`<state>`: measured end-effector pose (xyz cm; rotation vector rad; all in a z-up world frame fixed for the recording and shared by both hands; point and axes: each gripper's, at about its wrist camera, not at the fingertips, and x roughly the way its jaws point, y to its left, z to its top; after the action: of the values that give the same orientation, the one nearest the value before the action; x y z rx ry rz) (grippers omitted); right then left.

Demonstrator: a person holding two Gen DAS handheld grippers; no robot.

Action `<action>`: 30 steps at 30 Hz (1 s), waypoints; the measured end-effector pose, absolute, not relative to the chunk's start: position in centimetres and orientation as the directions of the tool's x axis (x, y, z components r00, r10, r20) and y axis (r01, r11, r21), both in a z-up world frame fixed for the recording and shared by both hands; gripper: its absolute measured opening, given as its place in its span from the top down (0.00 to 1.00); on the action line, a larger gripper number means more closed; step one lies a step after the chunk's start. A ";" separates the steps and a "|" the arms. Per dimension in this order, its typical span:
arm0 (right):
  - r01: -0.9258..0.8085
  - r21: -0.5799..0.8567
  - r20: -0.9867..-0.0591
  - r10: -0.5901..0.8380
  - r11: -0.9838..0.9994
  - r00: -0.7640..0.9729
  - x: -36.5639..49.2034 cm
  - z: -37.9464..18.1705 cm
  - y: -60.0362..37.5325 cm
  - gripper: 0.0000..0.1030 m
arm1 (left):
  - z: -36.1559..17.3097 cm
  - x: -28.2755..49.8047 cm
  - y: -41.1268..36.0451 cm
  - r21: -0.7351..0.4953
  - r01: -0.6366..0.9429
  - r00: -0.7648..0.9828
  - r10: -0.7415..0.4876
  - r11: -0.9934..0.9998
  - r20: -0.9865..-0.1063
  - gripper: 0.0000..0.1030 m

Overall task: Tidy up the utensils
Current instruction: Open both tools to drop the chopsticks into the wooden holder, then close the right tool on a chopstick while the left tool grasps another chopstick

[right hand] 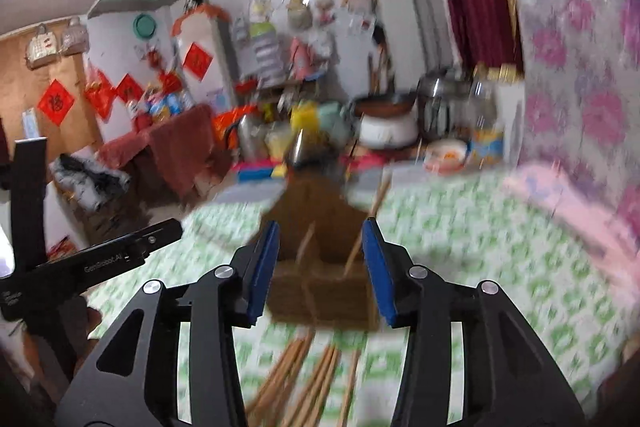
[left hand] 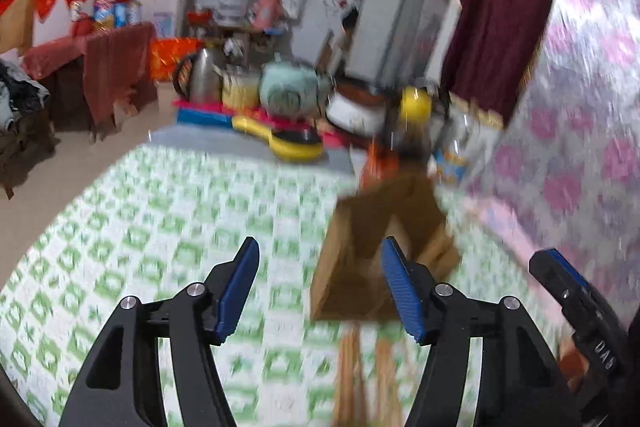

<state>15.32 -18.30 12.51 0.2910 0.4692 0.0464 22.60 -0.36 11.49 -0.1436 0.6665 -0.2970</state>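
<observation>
A brown wooden utensil holder (left hand: 360,255) stands on the green-and-white checked tablecloth (left hand: 160,227); it also shows in the right wrist view (right hand: 320,267), with a few chopsticks (right hand: 374,211) standing in it. Several loose wooden chopsticks (right hand: 304,375) lie on the cloth in front of it, also blurred in the left wrist view (left hand: 352,379). My left gripper (left hand: 320,283) is open and empty, just left of the holder. My right gripper (right hand: 320,263) is open and empty, its fingers on either side of the holder's front. Both views are motion-blurred.
At the table's far end stand a kettle (left hand: 200,75), a yellow pan (left hand: 296,143), a white cooker (right hand: 388,127), jars (right hand: 486,119) and a plate (right hand: 444,155). A floral-papered wall (left hand: 580,147) runs along the right. The other gripper (left hand: 576,311) shows at right.
</observation>
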 end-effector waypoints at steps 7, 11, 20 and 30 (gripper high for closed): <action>0.012 0.245 -0.654 0.156 0.969 0.741 12.2 4.9 -17.0 0.45 | 3.0 19.4 -0.7 -0.089 0.290 0.578 -0.249 0.953 -0.777 0.39; 0.018 0.269 -0.722 0.189 0.963 0.666 12.7 2.8 -17.5 0.45 | 1.4 17.8 -0.3 -0.072 0.348 0.526 -0.258 0.935 -0.811 0.39; 0.022 0.265 -0.786 0.202 0.964 0.584 11.7 0.5 -17.0 0.45 | -0.5 16.8 -2.4 -0.089 0.455 0.394 -0.289 0.886 -0.872 0.39; 0.051 0.291 -0.799 0.214 0.955 0.563 11.6 -0.4 -17.8 0.45 | -2.1 17.4 -3.3 -0.008 0.451 0.384 -0.202 0.892 -0.901 0.35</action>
<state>11.58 -17.75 -0.39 0.2968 0.9722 0.0976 17.36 -3.28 -2.15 0.2553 1.1029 -0.4219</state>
